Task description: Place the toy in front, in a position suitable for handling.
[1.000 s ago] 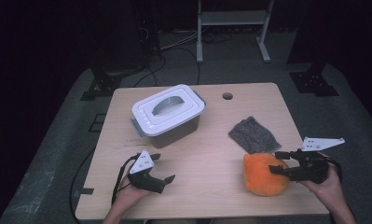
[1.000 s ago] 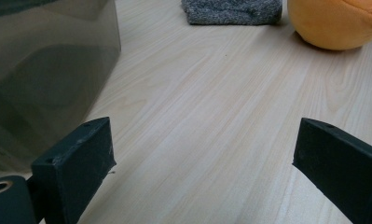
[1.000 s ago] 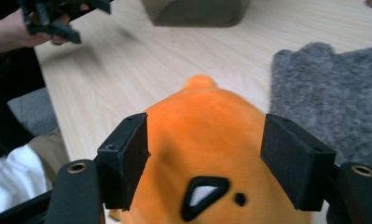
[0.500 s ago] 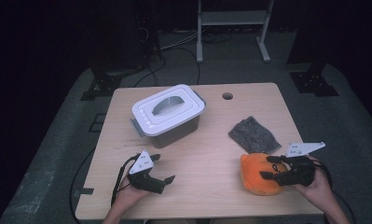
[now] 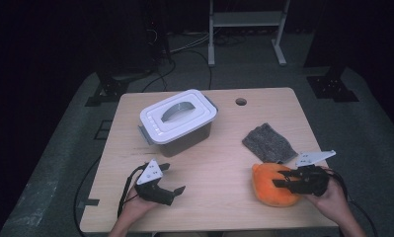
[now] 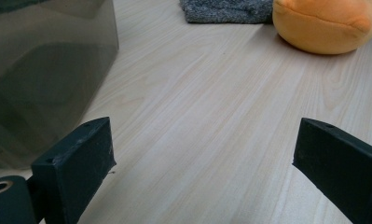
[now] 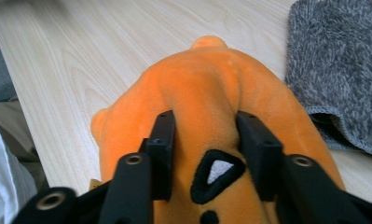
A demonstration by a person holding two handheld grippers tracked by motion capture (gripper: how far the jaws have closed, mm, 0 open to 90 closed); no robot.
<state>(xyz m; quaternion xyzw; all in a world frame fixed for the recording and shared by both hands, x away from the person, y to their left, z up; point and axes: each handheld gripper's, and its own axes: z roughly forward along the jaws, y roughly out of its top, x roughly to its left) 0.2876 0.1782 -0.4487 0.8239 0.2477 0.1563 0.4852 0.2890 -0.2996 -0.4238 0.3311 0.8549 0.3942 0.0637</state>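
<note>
Right hand-held gripper [image 5: 282, 178]: since a second ago it has come in from the right edge of the high view and down onto the orange plush toy [image 5: 272, 183]; its jaws have just been closing, with the toy between them.
Grip now: in the right gripper view the two black jaws pinch a ridge of orange plush [image 7: 211, 121] just above a black-stitched triangle patch, and the fabric bulges up between them, so this gripper is clenched on the toy.
Plush toy, place: lower right of the high view, resting on the surface [image 5: 219, 163], just below the grey fuzzy cloth [image 5: 269, 143], which lies at its upper edge; whether the two touch I cannot tell.
Plush toy, change: it sits slightly further left in the frame than a second ago and is not lifted.
Left hand-held gripper [image 5: 172, 190]: lower left of the high view, unmoved; its jaws stand wide apart with only bare wood between them [image 6: 202, 154], so it is released.
Lidded box [image 5: 178, 121]: upper centre-left of the high view, white lid with handle on, untouched.
Meaning: the grasp on the toy looks made, so a lift is likely next; the box would need opening if the toy is meant to go inside.
</note>
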